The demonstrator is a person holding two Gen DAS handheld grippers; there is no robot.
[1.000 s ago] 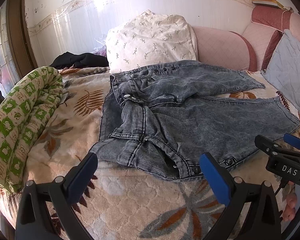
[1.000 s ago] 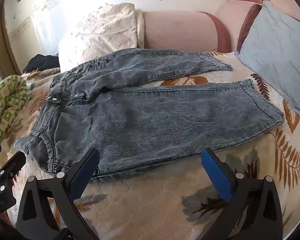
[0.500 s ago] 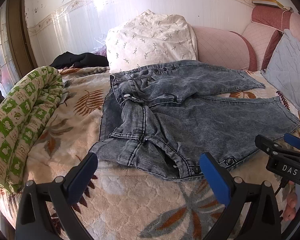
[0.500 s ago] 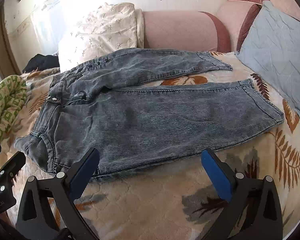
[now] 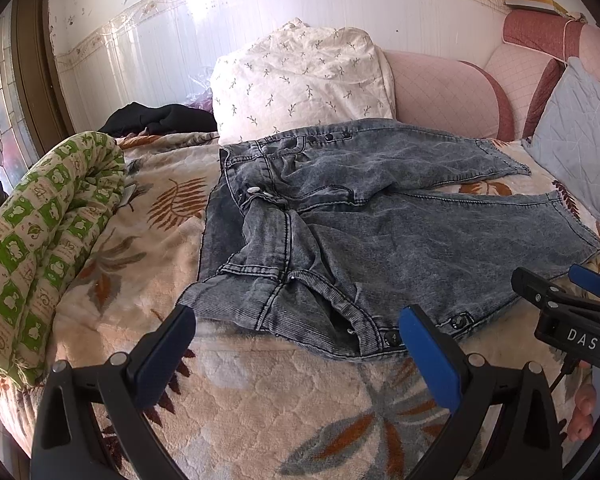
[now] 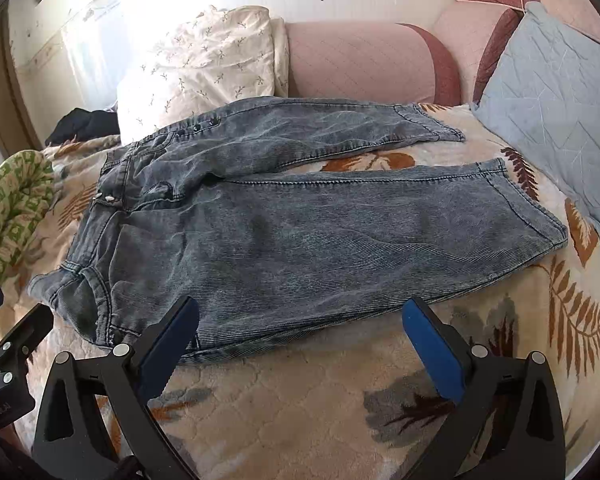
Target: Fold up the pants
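Sunlit bed (image 6: pixel 300 400) carries jeans (image 6: pixel 300 240) spread flat, ready for folding; left gripper (image 5: pixel 296 348) and right gripper (image 6: pixel 300 336) hover at its near edge, fingers open, empty.

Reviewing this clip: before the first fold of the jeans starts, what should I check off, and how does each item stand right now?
1. Left hand-held gripper open, holding nothing: ok.
2. Right hand-held gripper open, holding nothing: ok.
3. Jeans lying unfolded on the blanket, legs apart: ok.
4. Waistband flat: not ok, it is rumpled and partly turned over.
5. Near leg hem within reach: cannot tell.
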